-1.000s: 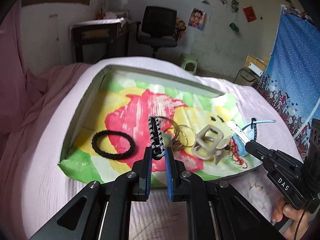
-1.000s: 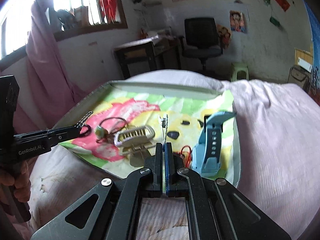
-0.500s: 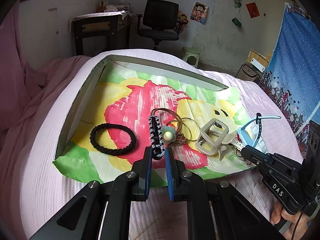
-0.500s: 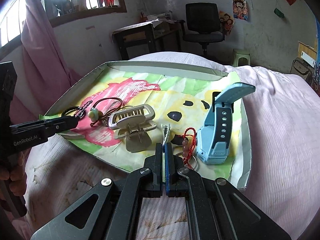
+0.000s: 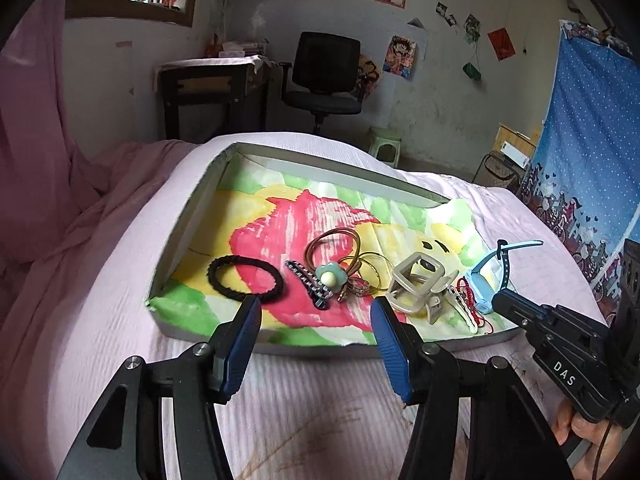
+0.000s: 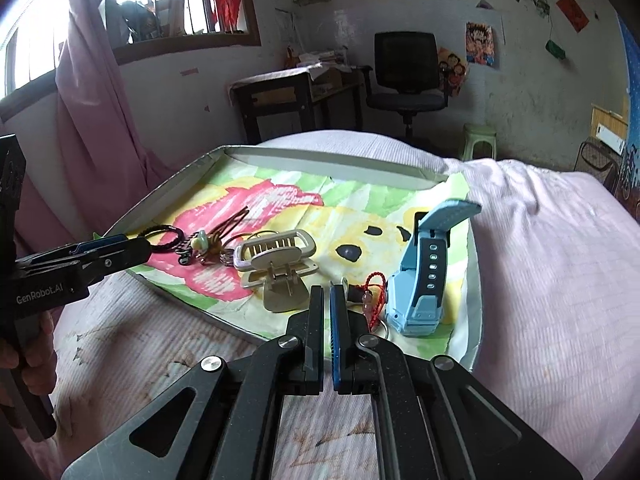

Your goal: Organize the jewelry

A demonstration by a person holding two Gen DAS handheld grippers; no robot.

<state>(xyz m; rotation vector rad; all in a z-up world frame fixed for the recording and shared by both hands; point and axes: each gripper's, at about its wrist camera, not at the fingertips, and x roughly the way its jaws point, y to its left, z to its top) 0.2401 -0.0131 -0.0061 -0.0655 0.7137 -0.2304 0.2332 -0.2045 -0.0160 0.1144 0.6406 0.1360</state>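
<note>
All the jewelry lies inside the shallow grey tray lined with a painted flower sheet [image 5: 208,208], which rests on the pink ribbed bedspread [image 5: 120,280]; as a judgement, the sorting looks mostly done, with only tidying of the cluster left. The far two-thirds of the tray is bare lining, so there is ample room to spread pieces; its raised left and back walls limit sideways approach, while the near edge is low. The light-blue plastic watch [image 6: 424,276] stands near the right edge, its strap arched upward. Beside it sits the beige plastic claw clip [image 5: 420,284], then the black braided hair tie [image 5: 244,280], the brown and gold thin bangles [image 5: 344,252], the black-and-white striped snap clip [image 5: 308,284] and the small teal flower charm [image 5: 329,276]. The left gripper [image 5: 316,320] hangs released and empty, jaws wide, just before the near edge. The right gripper [image 6: 326,300] is clenched with a narrow gap; whether it pinches anything I cannot tell.
</note>
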